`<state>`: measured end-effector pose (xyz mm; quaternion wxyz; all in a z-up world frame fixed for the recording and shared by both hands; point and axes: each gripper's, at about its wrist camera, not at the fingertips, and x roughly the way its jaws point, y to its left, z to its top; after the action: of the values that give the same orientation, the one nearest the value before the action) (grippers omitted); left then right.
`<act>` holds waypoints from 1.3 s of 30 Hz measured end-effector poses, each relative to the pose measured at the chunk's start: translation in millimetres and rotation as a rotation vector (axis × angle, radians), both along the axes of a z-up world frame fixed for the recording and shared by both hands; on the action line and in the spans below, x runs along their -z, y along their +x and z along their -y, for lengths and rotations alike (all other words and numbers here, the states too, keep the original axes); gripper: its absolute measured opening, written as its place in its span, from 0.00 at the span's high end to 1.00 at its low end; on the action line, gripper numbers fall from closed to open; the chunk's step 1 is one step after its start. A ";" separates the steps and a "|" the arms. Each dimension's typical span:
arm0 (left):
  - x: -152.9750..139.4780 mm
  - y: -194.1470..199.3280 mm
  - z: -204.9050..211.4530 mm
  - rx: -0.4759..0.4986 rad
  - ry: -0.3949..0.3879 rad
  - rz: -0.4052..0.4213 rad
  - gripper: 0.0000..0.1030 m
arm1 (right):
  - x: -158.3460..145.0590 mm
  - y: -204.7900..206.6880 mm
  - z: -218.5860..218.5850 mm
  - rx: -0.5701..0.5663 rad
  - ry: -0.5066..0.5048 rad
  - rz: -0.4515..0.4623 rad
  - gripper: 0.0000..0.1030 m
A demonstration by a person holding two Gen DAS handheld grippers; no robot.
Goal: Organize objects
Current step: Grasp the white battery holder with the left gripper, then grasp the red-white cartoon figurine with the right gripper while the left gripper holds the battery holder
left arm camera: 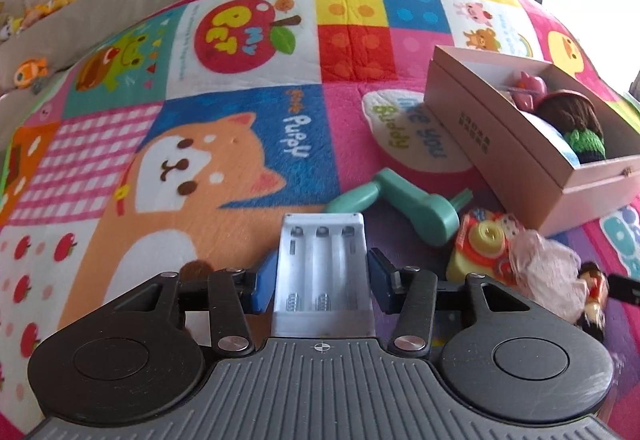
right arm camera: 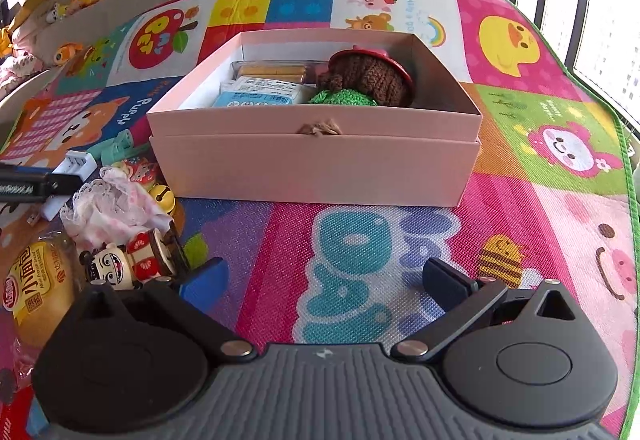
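Between left gripper (left arm camera: 322, 276) pads: white battery holder (left arm camera: 322, 268) (on mat (left arm camera: 200, 160)).

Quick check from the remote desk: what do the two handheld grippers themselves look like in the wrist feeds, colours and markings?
Both match: a grey ribbed base, two round black discs, black linkage bars with silver rivets, and blue fingers. The left gripper has a small crosshair mark on its base; the right gripper has a faint light emblem there. No cables, hands or sleeves show.
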<state>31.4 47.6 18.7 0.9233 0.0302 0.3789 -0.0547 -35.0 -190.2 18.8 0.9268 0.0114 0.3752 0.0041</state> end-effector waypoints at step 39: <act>4.6 -76.6 -19.9 0.015 -0.049 0.060 0.48 | -14.6 -31.3 -52.6 -0.189 -0.169 0.073 0.00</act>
<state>-45.2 67.5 14.1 0.9343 0.0122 0.3493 -0.0701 -66.3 -137.6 33.4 0.9330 -0.1021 0.3399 0.0602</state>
